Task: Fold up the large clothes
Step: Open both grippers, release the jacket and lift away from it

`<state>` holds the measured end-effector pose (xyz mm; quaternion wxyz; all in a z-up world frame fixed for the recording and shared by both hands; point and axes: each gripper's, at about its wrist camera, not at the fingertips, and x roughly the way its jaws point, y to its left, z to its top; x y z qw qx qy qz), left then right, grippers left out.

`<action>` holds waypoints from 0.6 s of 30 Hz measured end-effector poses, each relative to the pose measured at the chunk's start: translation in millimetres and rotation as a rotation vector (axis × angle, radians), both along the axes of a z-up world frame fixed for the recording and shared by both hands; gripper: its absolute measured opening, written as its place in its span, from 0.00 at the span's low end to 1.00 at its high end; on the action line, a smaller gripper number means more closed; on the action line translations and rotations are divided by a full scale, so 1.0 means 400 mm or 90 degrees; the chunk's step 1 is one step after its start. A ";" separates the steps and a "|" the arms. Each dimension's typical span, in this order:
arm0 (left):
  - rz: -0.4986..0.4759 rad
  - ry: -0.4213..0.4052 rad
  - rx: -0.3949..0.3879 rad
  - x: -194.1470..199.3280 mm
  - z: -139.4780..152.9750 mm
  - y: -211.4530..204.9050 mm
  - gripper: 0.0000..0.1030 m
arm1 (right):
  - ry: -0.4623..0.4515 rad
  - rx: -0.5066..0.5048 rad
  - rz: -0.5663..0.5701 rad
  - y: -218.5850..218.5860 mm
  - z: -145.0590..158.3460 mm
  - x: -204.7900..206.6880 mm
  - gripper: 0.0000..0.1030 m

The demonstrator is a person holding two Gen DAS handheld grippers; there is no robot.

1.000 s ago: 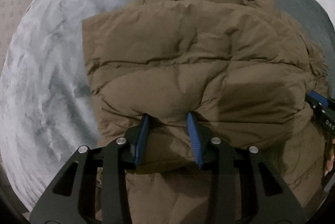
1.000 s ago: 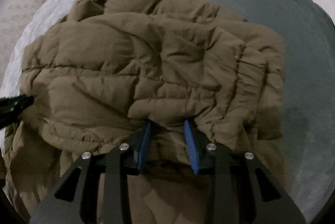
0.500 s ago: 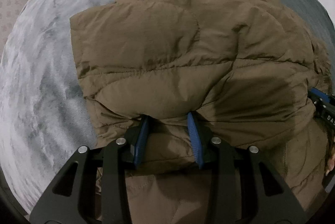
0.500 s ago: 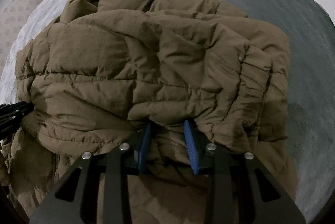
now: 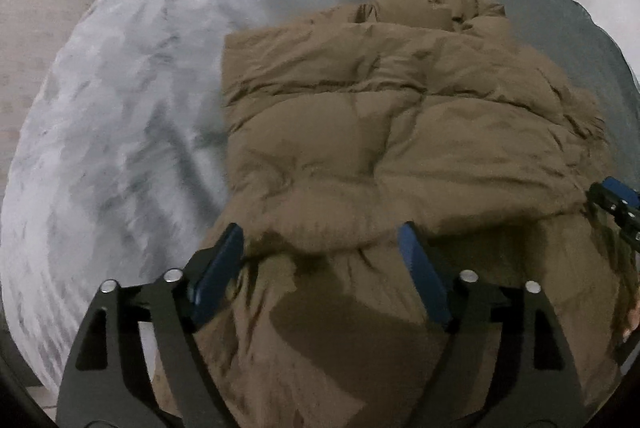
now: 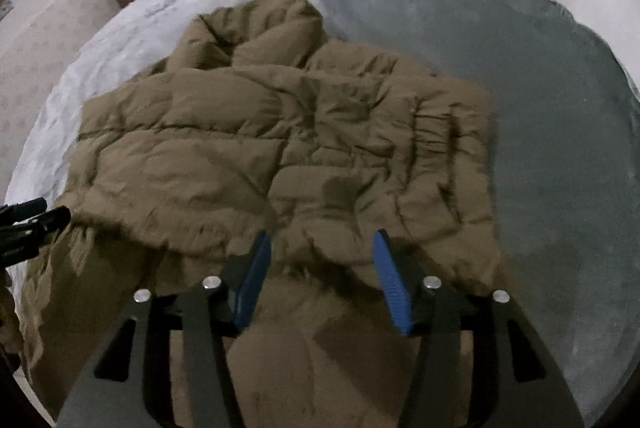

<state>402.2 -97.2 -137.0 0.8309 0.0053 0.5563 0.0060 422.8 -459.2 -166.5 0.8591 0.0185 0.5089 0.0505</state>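
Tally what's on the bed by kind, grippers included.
Brown puffer jacket: 1
Grey bed cover: 1
Grippers: 2, the left gripper and the right gripper, both open over the jacket's folded edge
Total: 4

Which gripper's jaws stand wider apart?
The left gripper: its blue pads clear the brown jacket fold widely; the right gripper gapes narrower.

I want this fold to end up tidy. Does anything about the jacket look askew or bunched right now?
Yes. The brown jacket is folded over, but its far end sits in a crumpled lump on the grey blanket, and the right edge is gathered and wrinkled. The left side lies straighter.
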 end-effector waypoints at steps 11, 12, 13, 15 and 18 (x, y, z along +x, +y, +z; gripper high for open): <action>0.035 -0.036 -0.001 -0.202 0.120 0.000 0.93 | -0.038 0.030 -0.010 -0.064 0.093 -0.221 0.73; 0.036 -0.035 0.000 -0.215 0.118 0.001 0.93 | -0.040 0.027 -0.008 -0.066 0.094 -0.244 0.74; 0.037 -0.035 0.003 -0.238 0.116 0.000 0.93 | -0.042 0.028 -0.009 -0.066 0.096 -0.261 0.77; 0.037 -0.038 0.010 -0.265 0.118 0.002 0.96 | -0.046 0.031 -0.013 -0.069 0.096 -0.295 0.80; 0.043 -0.047 0.026 -0.308 0.120 0.008 0.97 | -0.054 0.045 -0.025 -0.070 0.088 -0.333 0.82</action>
